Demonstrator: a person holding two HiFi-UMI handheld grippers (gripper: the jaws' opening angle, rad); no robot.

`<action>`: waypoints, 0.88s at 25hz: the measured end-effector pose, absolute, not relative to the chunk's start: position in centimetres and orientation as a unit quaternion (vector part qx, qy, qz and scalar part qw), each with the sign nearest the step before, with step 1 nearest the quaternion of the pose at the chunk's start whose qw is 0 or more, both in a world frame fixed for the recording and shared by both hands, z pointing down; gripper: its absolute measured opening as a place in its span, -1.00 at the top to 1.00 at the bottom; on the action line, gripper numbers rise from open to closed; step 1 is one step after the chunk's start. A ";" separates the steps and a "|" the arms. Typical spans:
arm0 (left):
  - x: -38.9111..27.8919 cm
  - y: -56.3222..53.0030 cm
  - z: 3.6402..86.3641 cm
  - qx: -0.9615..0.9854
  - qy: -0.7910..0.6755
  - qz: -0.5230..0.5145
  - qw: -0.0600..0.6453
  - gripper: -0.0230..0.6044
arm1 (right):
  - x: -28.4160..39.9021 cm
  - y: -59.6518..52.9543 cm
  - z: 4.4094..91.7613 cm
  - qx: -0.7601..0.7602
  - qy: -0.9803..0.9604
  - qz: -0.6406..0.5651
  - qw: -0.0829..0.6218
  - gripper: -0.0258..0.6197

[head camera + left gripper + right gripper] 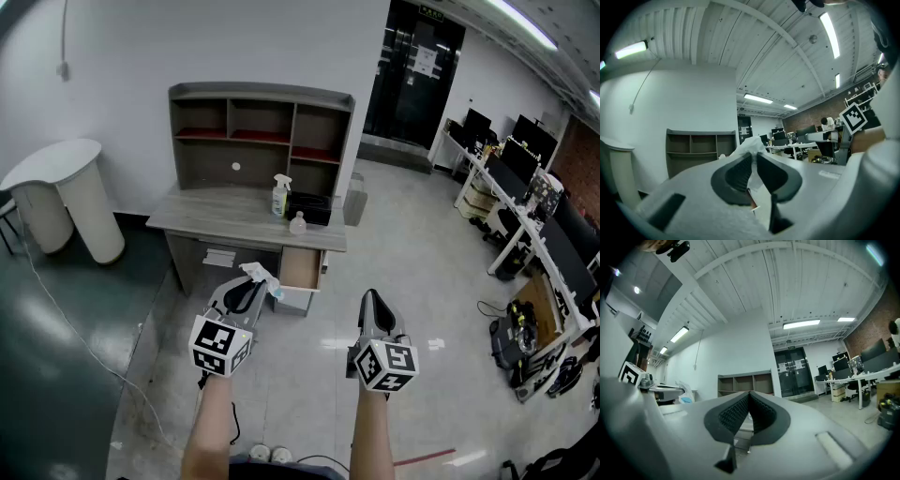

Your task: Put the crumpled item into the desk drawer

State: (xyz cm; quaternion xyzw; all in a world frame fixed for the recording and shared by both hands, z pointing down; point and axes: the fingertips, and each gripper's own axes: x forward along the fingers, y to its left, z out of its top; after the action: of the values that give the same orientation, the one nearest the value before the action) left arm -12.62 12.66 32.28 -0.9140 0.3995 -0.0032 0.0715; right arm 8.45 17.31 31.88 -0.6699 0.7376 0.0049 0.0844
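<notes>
The desk with its shelf unit stands well ahead of both pairs of jaws. Its drawer, which looks pulled open, lies ahead of the left jaws and a little to their right. We judge the step in hand to be the carry: bring the left gripper over the drawer's mouth, lower it inside, and only then let go, so the light wad cannot drift out. Its jaws are clenched on the crumpled item, a white wad sticking out beyond their tips. The right gripper is pressed together on nothing, well apart from the drawer. We can read no writing: the label on the spray bottle is too small, and the cubes carry only square markers
</notes>
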 end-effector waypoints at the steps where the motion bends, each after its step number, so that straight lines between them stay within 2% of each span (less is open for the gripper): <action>1: -12.7 12.6 32.3 -0.914 0.399 -0.003 0.071 0.81 | 8.4 17.3 31.9 -0.670 0.737 0.005 0.085 0.90; 22: -15.2 9.7 33.7 -0.918 0.394 -0.001 0.056 0.81 | 6.8 14.8 32.7 -0.684 0.726 0.004 0.077 0.89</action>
State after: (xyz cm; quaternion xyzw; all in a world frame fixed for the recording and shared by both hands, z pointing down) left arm -15.18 9.66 33.67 -0.9176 0.3936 -0.0007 0.0561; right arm 6.75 14.81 32.73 -0.6836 0.7257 0.0045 0.0771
